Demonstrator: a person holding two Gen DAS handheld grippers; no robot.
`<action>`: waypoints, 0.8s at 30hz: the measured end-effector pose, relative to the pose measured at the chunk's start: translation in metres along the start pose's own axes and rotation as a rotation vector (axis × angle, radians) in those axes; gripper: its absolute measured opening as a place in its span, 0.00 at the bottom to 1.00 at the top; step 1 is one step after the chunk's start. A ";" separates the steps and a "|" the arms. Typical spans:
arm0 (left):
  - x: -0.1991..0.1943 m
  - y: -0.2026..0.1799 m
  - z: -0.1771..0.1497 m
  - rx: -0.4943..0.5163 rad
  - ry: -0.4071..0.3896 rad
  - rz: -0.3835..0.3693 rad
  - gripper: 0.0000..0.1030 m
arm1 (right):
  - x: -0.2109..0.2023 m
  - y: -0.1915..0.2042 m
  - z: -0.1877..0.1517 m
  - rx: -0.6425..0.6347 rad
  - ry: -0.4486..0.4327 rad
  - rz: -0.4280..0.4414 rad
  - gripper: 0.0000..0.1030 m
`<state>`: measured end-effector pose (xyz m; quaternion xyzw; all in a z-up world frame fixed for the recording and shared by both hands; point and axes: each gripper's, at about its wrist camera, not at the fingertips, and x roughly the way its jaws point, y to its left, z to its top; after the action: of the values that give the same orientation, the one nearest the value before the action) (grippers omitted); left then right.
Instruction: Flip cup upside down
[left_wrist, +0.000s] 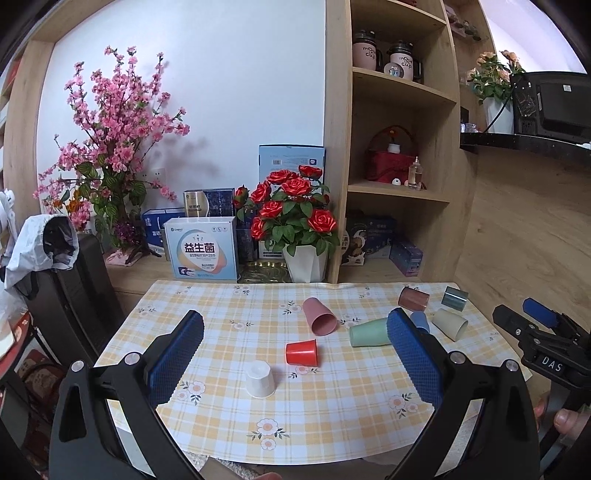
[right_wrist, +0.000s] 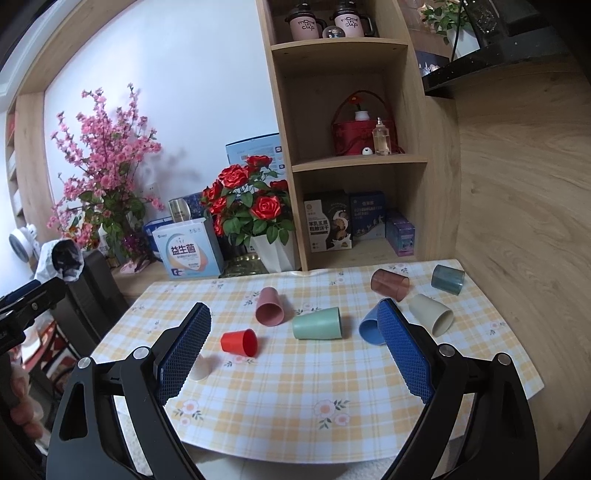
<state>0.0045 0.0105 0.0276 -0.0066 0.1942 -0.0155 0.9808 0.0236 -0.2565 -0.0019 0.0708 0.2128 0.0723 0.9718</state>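
Observation:
Several cups lie on their sides on the checked tablecloth (left_wrist: 332, 413): red (left_wrist: 301, 352) (right_wrist: 240, 342), pink (left_wrist: 319, 316) (right_wrist: 269, 306), green (left_wrist: 369, 333) (right_wrist: 317, 323), blue (right_wrist: 371, 326), beige (left_wrist: 450, 324) (right_wrist: 431, 314), brown (left_wrist: 413, 298) (right_wrist: 390, 283) and grey-blue (left_wrist: 455, 297) (right_wrist: 448, 279). A white cup (left_wrist: 260, 379) (right_wrist: 199, 368) stands upside down near the front left. My left gripper (left_wrist: 295, 354) is open and empty above the table's front, the white cup between its fingers in view. My right gripper (right_wrist: 295, 343) is open and empty, hovering before the green cup.
A white pot of red roses (left_wrist: 295, 221) (right_wrist: 251, 206), boxes (left_wrist: 201, 247) and a pink blossom plant (left_wrist: 110, 147) stand behind the table. A wooden shelf unit (left_wrist: 399, 147) (right_wrist: 351, 147) rises at the back right. A black case (left_wrist: 74, 295) stands to the left.

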 end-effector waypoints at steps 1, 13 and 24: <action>0.000 0.000 0.000 -0.002 0.001 -0.003 0.94 | 0.000 0.000 0.000 -0.001 0.001 0.000 0.86; -0.001 0.003 0.001 -0.013 0.006 -0.005 0.94 | 0.000 0.002 0.001 -0.009 -0.013 -0.020 0.86; -0.005 0.002 0.003 -0.011 0.000 -0.006 0.94 | -0.007 -0.002 0.004 -0.009 -0.040 -0.075 0.86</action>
<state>0.0015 0.0130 0.0323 -0.0127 0.1945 -0.0175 0.9807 0.0192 -0.2600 0.0048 0.0596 0.1954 0.0354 0.9783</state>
